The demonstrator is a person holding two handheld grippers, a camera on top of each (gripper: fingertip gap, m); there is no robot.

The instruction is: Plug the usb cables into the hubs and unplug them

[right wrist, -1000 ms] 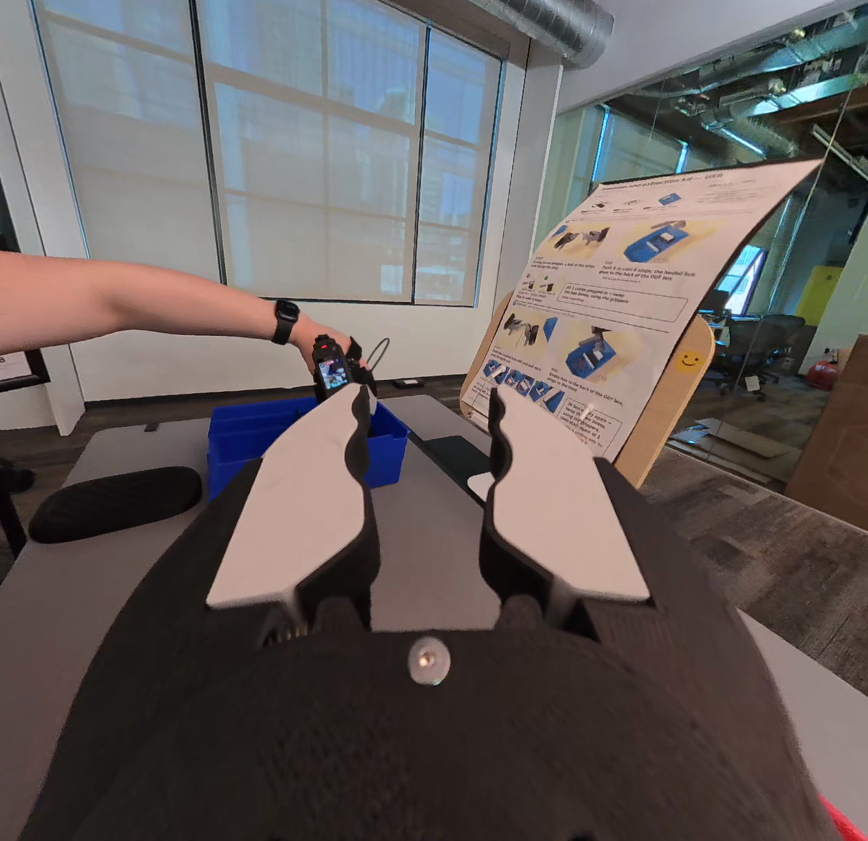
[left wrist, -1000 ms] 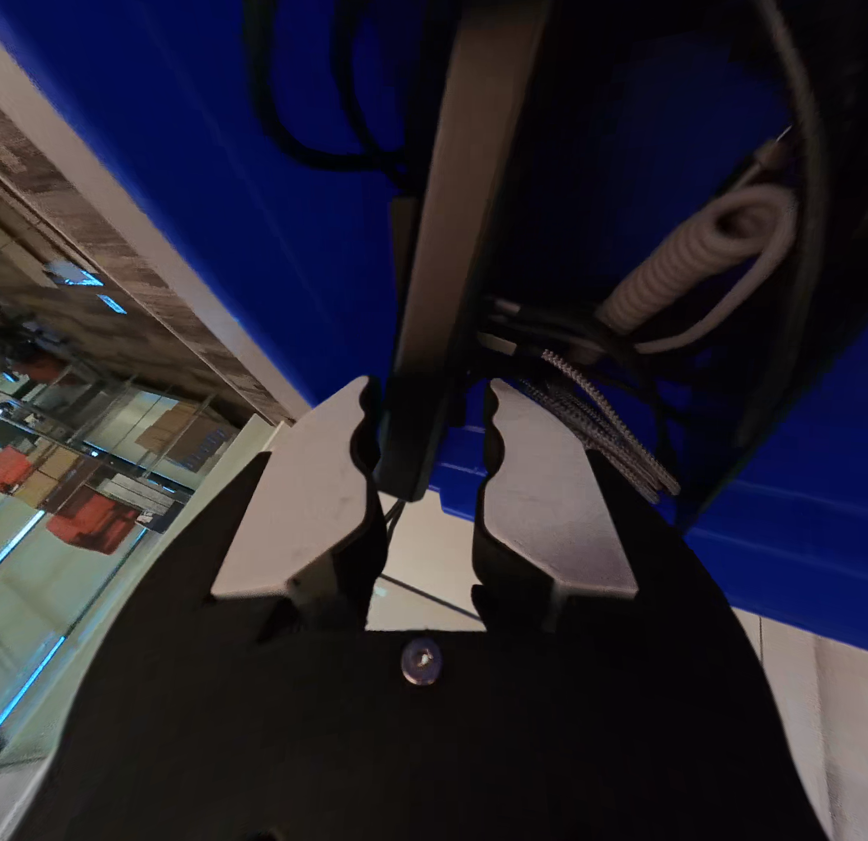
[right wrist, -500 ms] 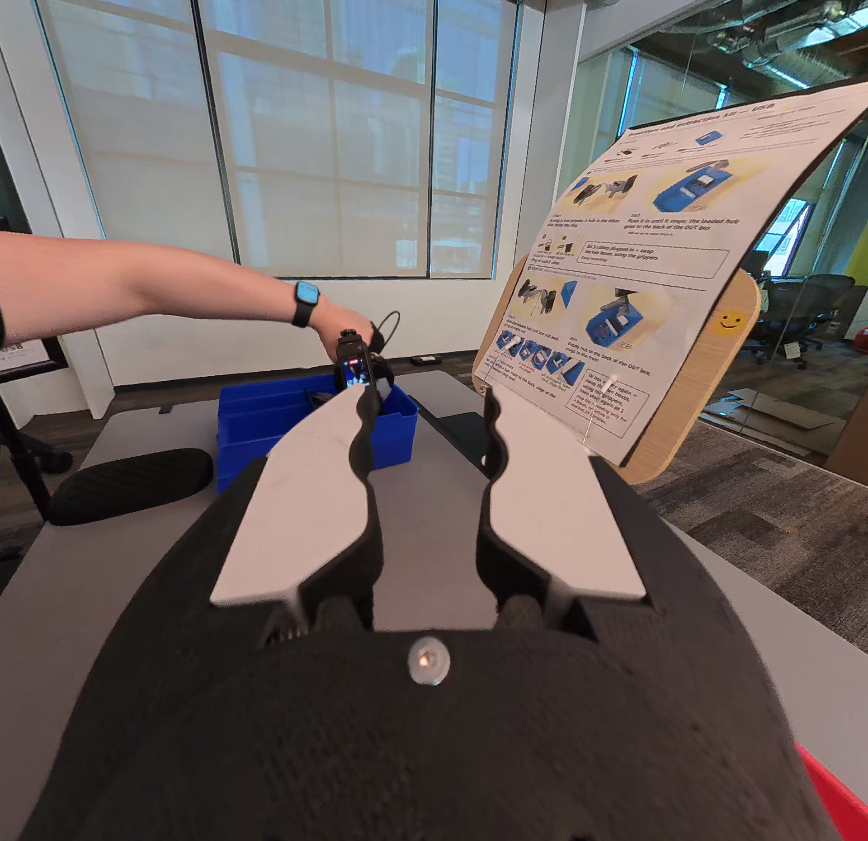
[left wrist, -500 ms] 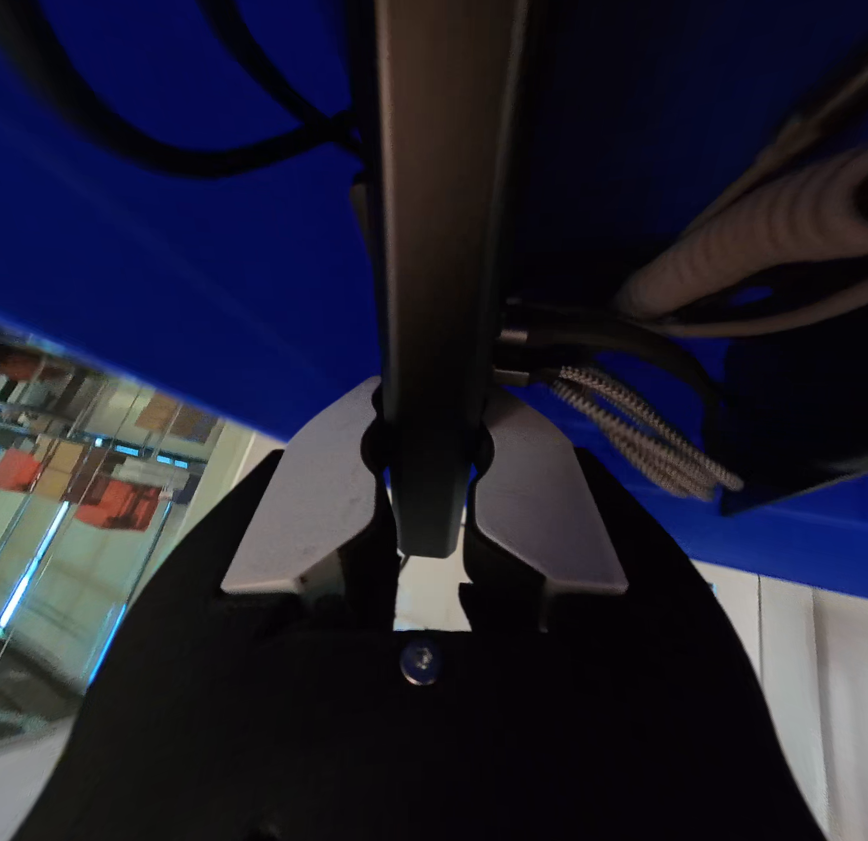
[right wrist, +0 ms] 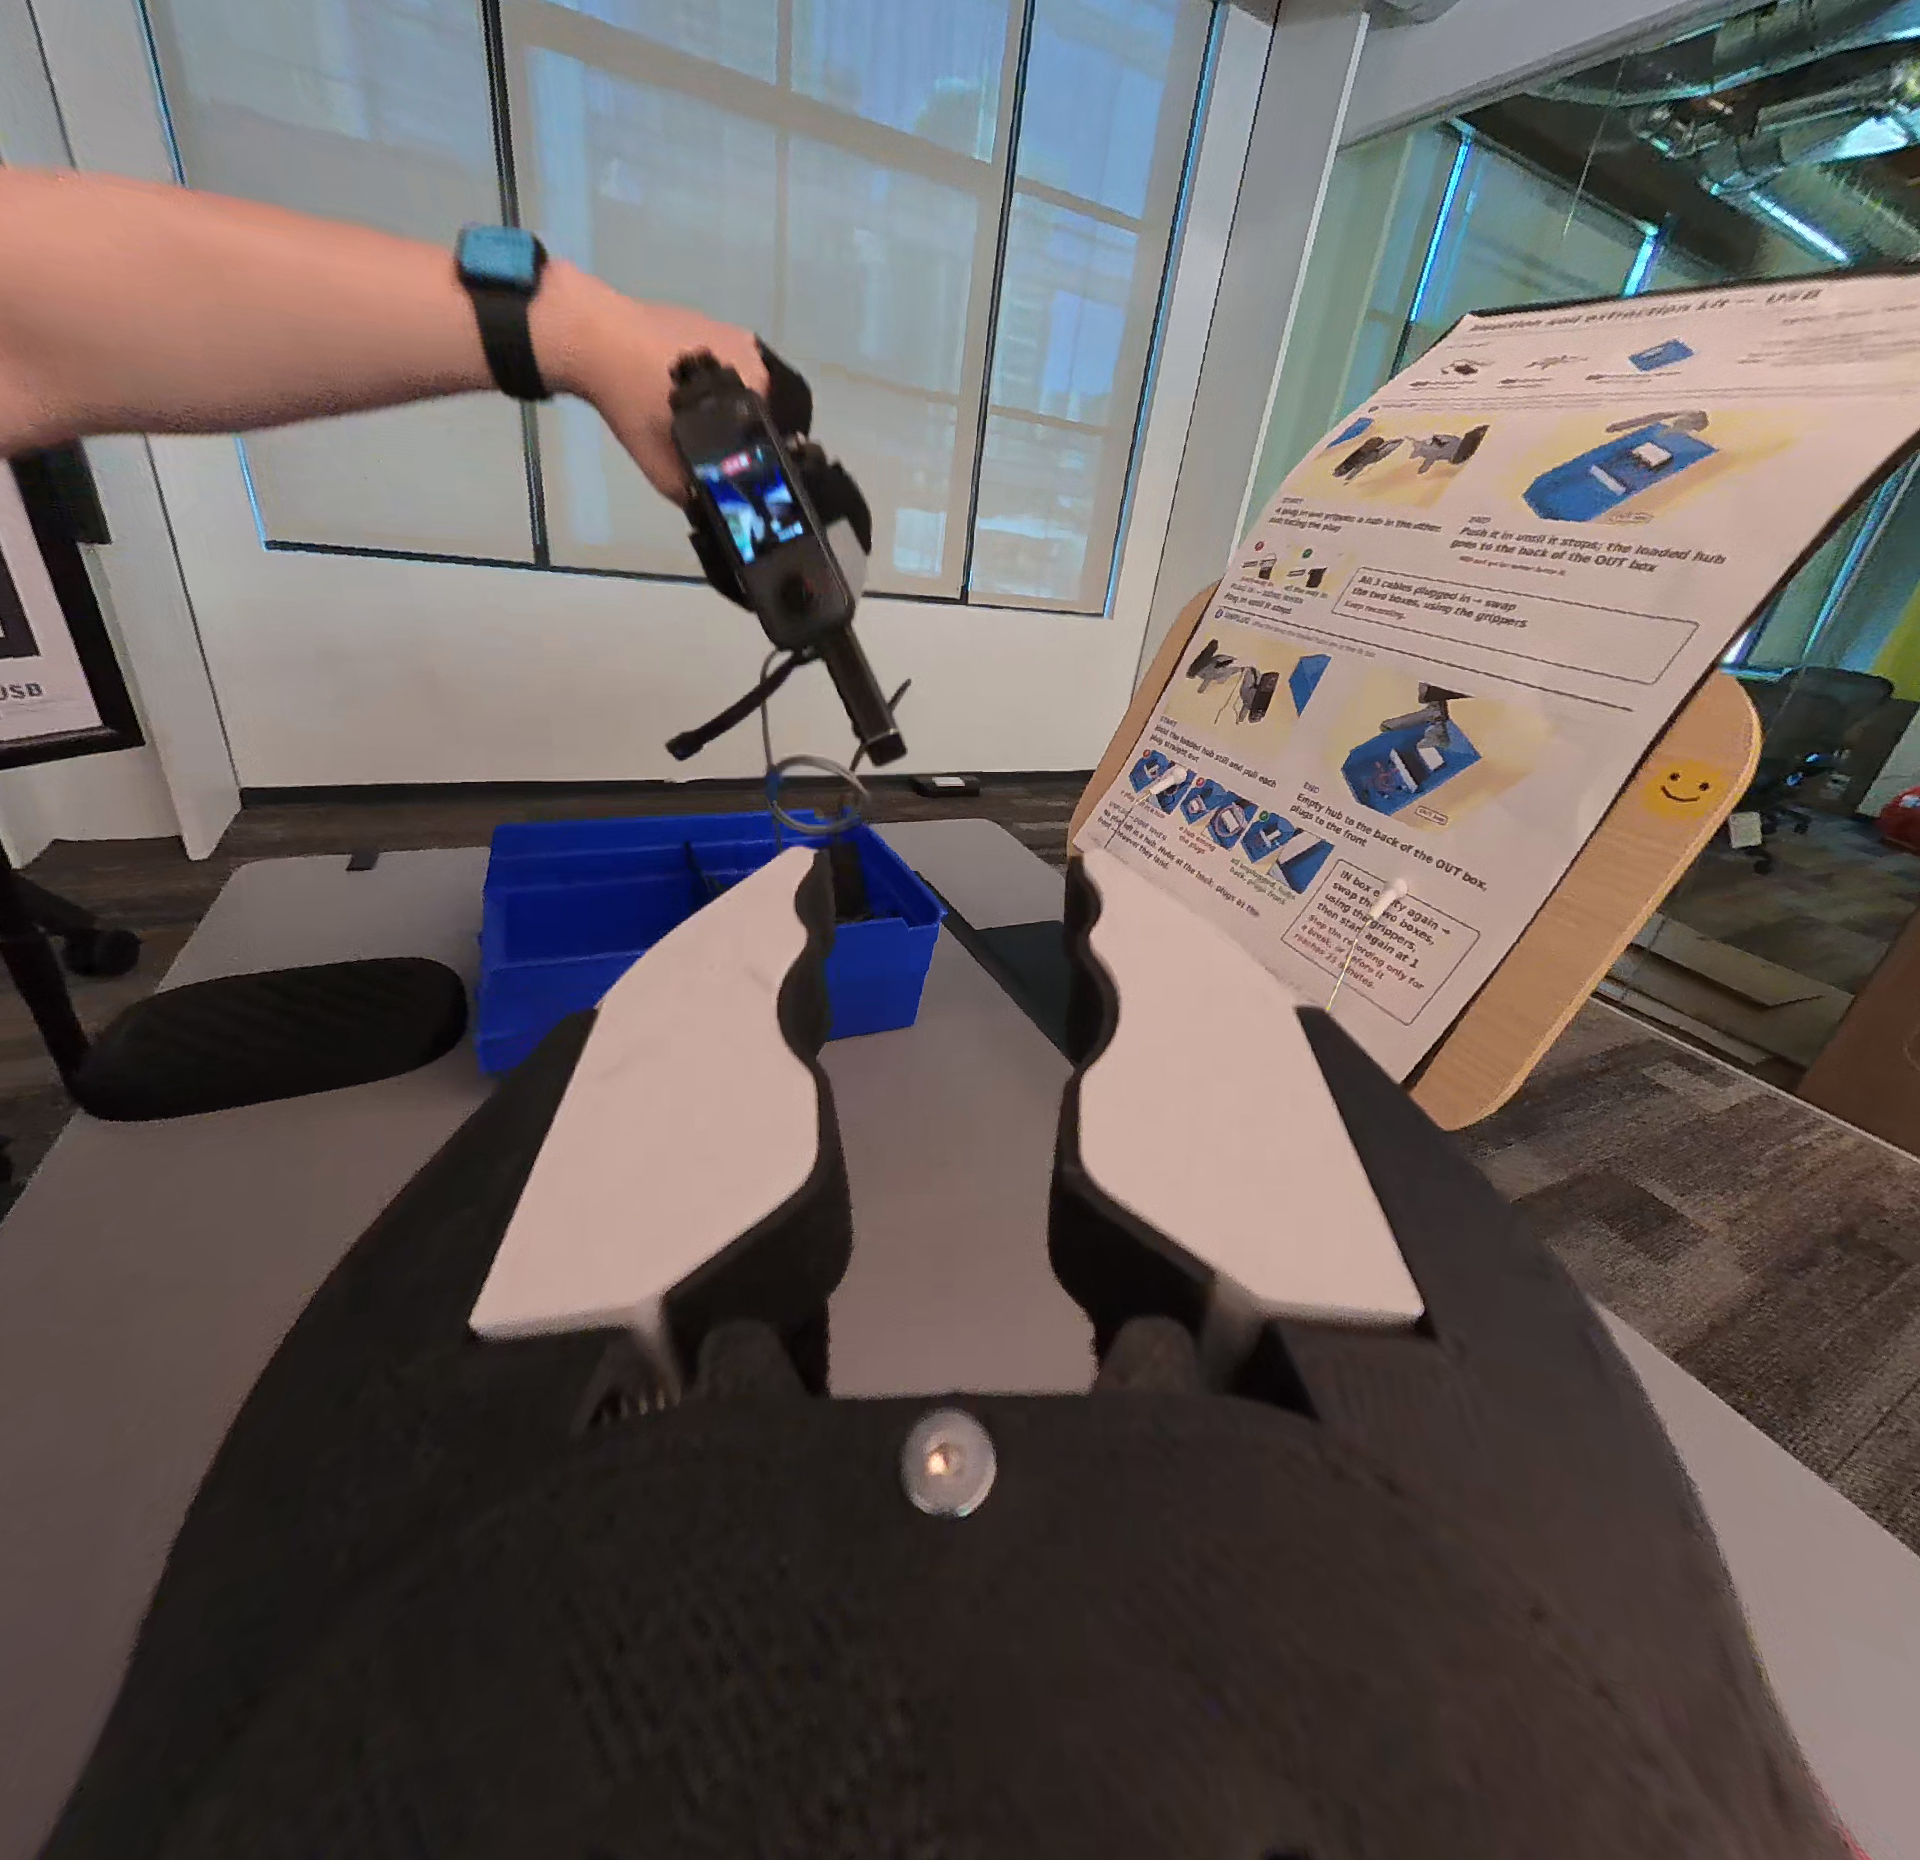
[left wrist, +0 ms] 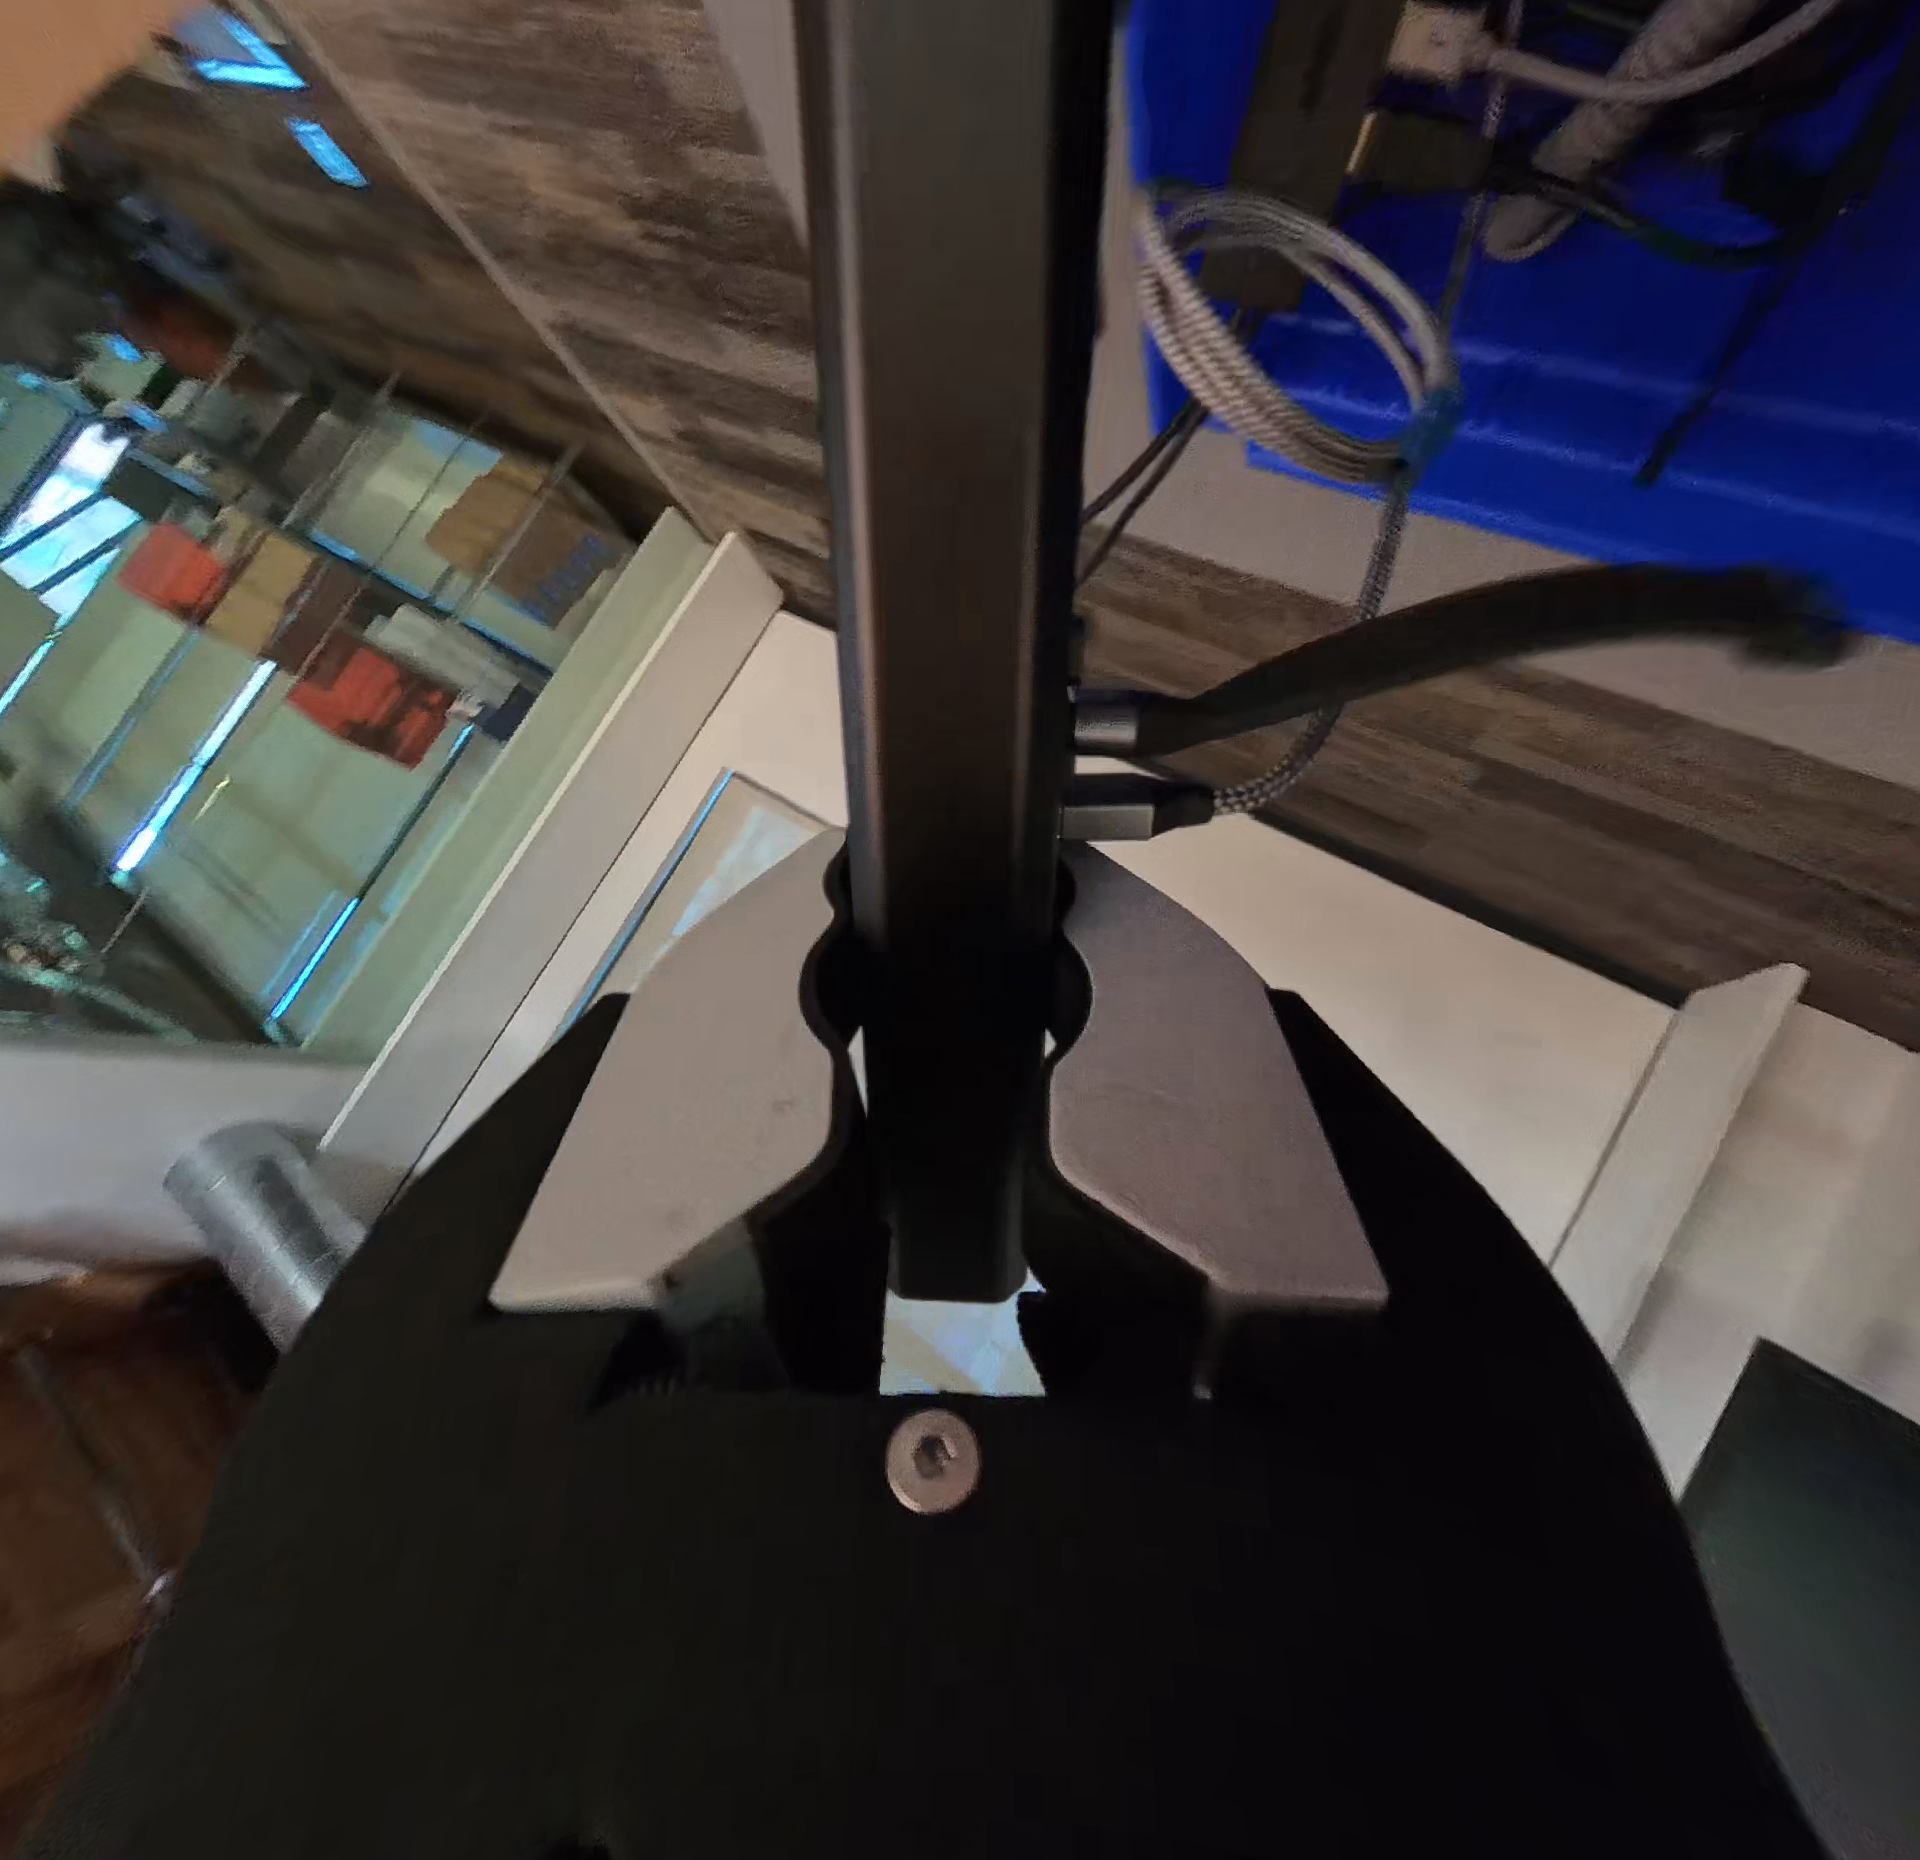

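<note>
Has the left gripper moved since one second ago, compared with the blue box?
Yes. In the right wrist view the left gripper, shut on the hub, has risen from the blue box and now hangs above it.

The hub is dark grey, one cable is grey-white braided, the bin is blue, the bench is grey.

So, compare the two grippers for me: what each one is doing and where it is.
The left gripper is shut on the grey hub; the right gripper is open and holds nothing. The left one is lifted above the blue bin, with cables plugged into the hub hanging from it; the right one hovers low over the grey table, nearer than the bin. Both share the same build: black body and pale, wavy-edged fingers.
</note>
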